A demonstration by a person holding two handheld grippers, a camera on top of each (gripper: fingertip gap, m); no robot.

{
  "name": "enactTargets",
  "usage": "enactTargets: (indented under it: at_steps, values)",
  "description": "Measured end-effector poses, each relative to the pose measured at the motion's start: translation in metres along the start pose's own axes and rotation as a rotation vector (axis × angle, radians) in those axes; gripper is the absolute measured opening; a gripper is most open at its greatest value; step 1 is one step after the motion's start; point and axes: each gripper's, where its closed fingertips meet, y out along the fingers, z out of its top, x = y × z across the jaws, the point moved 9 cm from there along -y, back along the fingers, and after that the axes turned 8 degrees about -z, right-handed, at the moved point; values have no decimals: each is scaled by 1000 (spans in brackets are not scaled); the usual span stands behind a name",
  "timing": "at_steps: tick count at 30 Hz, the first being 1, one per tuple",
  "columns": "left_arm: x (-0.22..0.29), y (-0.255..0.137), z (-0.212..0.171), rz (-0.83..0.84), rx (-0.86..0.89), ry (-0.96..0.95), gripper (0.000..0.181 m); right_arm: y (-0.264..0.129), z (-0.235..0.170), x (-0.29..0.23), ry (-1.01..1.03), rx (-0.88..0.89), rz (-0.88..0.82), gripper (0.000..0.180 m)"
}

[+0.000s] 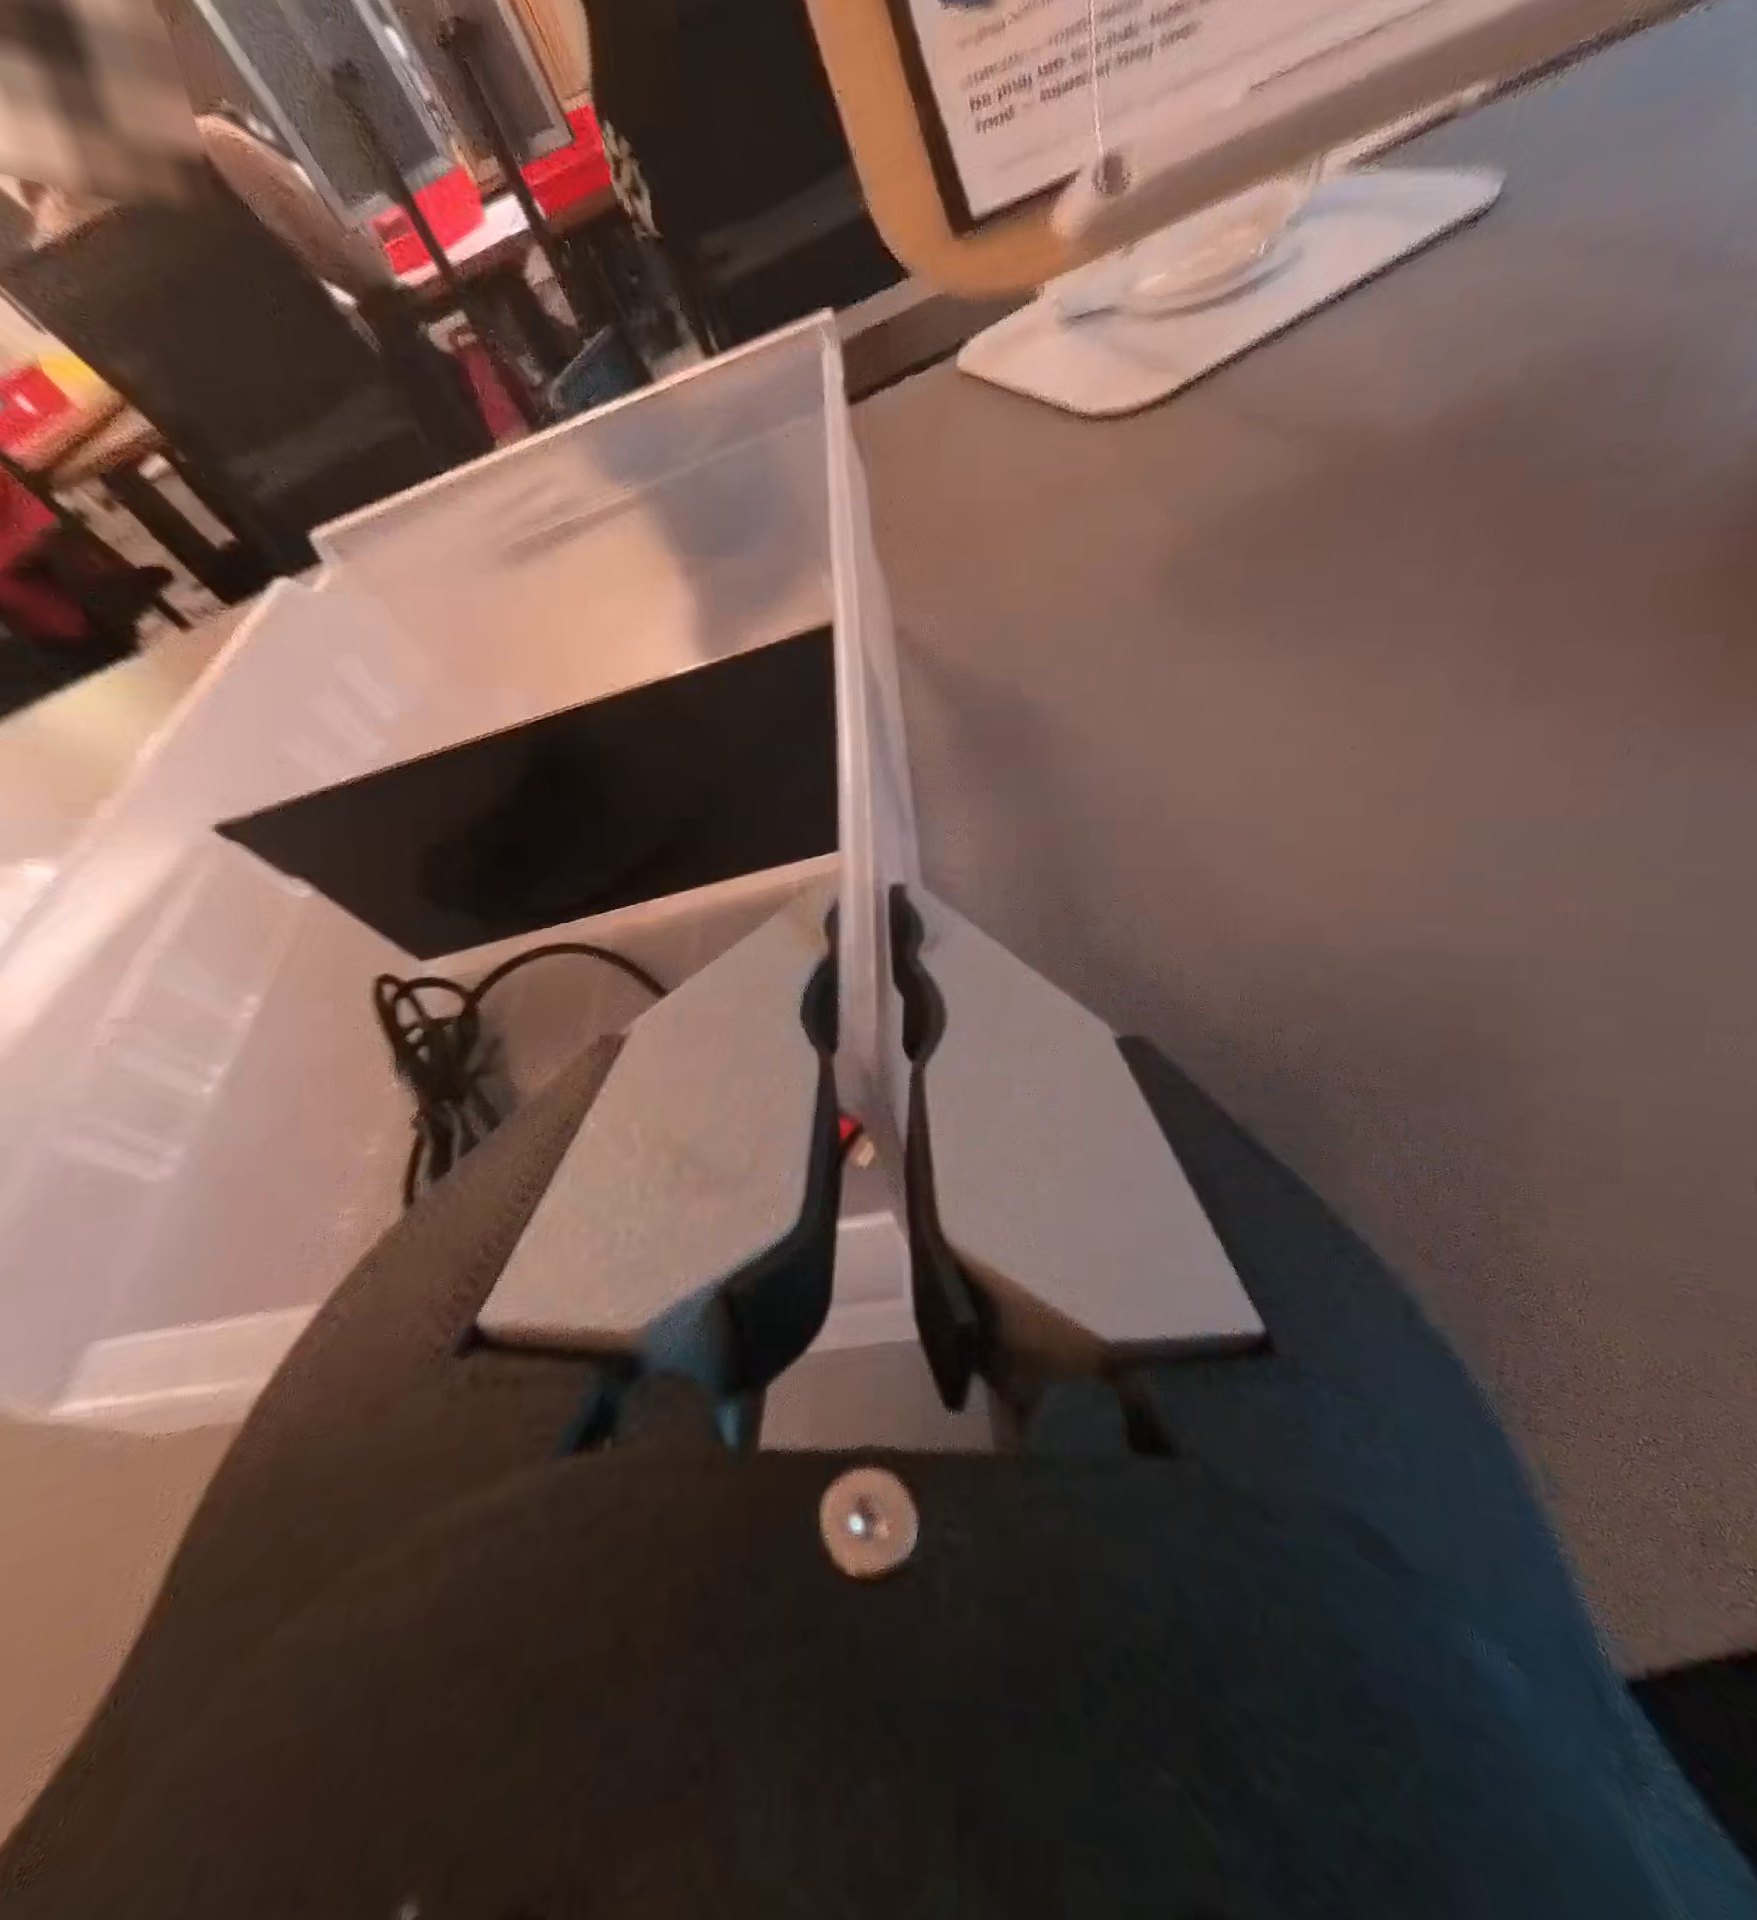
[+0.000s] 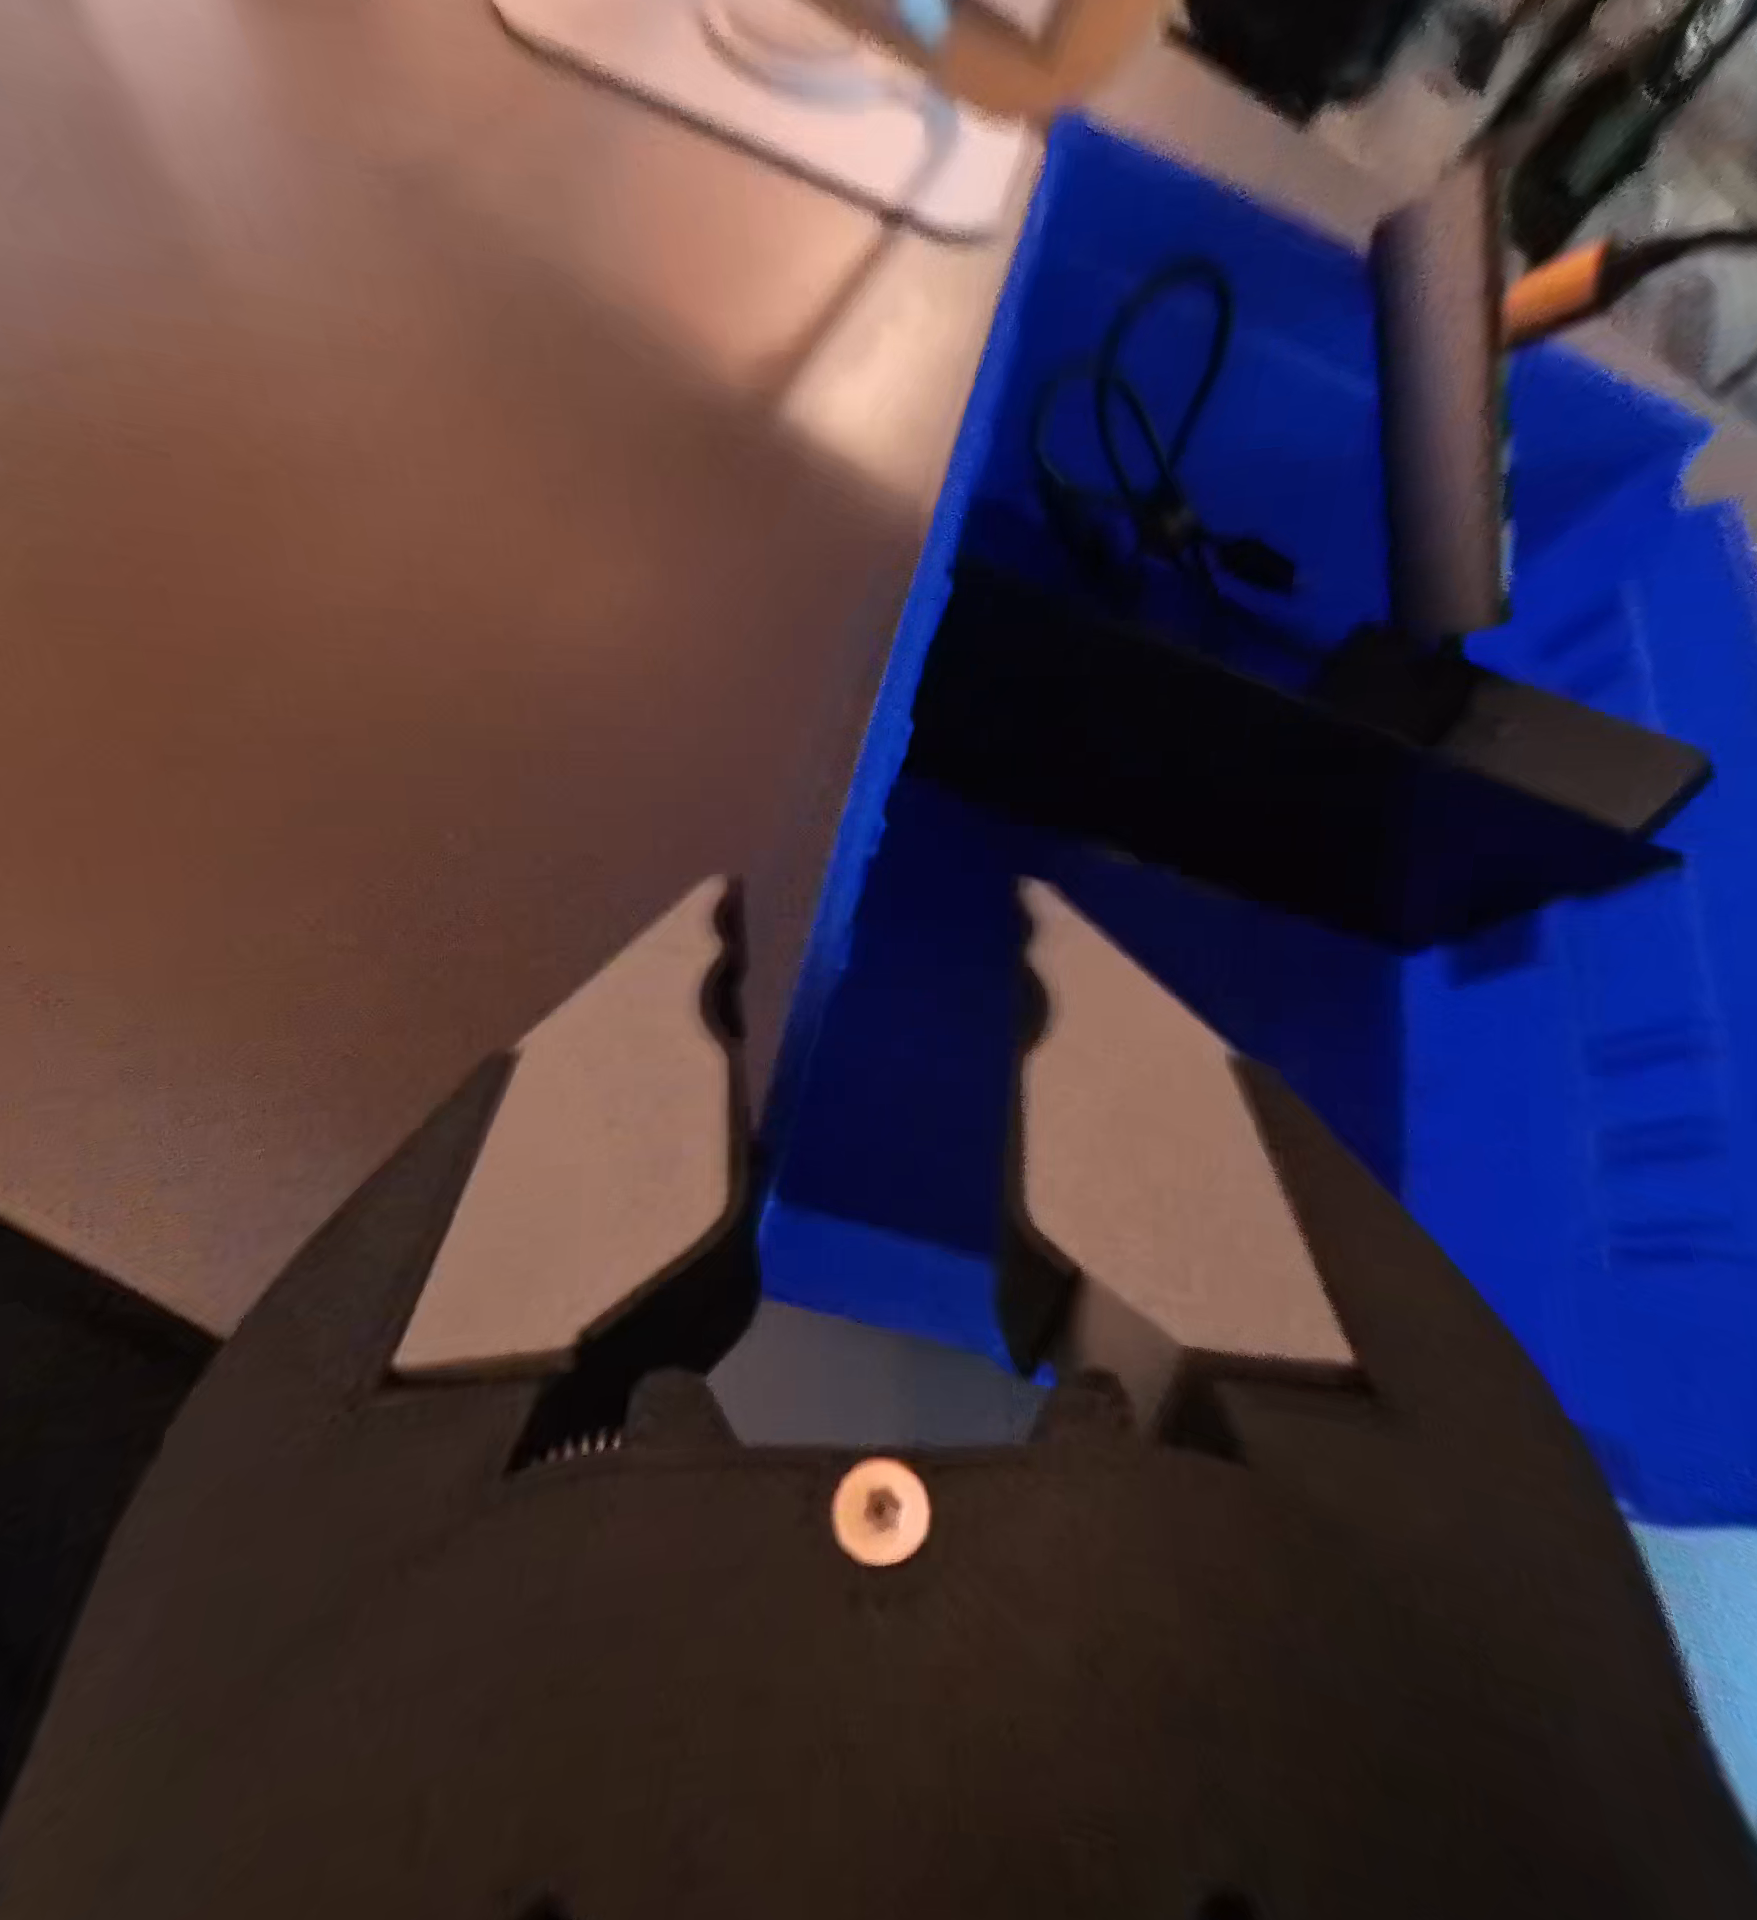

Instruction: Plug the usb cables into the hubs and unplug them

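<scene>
While the left gripper pinches the clear bin's wall, the right gripper seemingly straddles the blue bin's wall.

Office or lab workspace, grey desk, monitor stand, storage bins, shelving in bg

Frosted translucent plastic bin, glossy blue plastic bin

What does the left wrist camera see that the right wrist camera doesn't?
Only the left wrist view shows the clear bin, its wall pinched in the left claw, with a black cable inside.

Only the right wrist view shows the blue bin, its wall between the open right claw's fingers, and a looped black cord inside.

Both show the brown table and the white stand base.
</scene>
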Motion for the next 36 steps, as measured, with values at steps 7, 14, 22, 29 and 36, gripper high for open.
enactTargets:
  at_steps: [7, 14, 22, 29, 36]
  values:
    - [-43, -44, 17, 46, 117, -38, 2, 13, 33, -74, 65, -43, -63, 14]
    - [-52, -111, 99, 66, 365, -3, 0, 16, 108, -260, 20, 67, 205, 41]
    - [6, -120, 205, -247, 572, 131, 2, -46, 168, -372, 109, 370, 552, 68]
    - [128, -39, 175, -463, 459, 103, 2, -126, 125, -220, 200, 630, 463, 68]
    - [261, 18, 132, -672, 356, 62, 5, -130, 75, -92, 254, 538, 218, 61]
